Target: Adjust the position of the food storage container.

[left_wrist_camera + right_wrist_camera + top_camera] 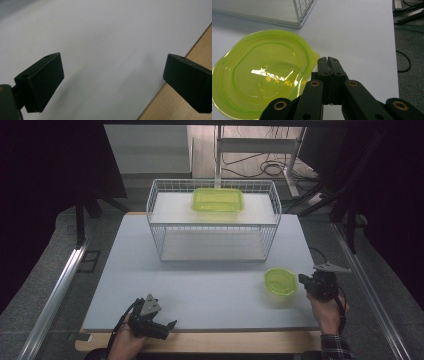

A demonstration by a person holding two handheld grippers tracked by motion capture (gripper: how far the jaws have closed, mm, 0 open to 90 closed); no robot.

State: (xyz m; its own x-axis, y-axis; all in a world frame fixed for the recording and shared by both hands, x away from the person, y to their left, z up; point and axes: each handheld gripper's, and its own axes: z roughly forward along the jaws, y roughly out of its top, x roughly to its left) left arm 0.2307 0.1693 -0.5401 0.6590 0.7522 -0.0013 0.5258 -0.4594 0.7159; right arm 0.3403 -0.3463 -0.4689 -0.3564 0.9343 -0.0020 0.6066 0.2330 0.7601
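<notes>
Left tongs (167,326) sit spread wide and empty at the near tabletop (210,295) edge, so they're just parked. Right tongs (328,59) are clenched tight with nothing between them, right beside the green lid's (262,72) tab; I'd open up first, then slide one jaw under that tab before pinching.

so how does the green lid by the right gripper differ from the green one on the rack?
The round green lid lies on the white table near the front right; the rectangular green lid sits raised on top of the wire rack at the back. The round one looks smaller and has a small tab at its rim. Both are translucent yellow-green plastic lying flat.
</notes>
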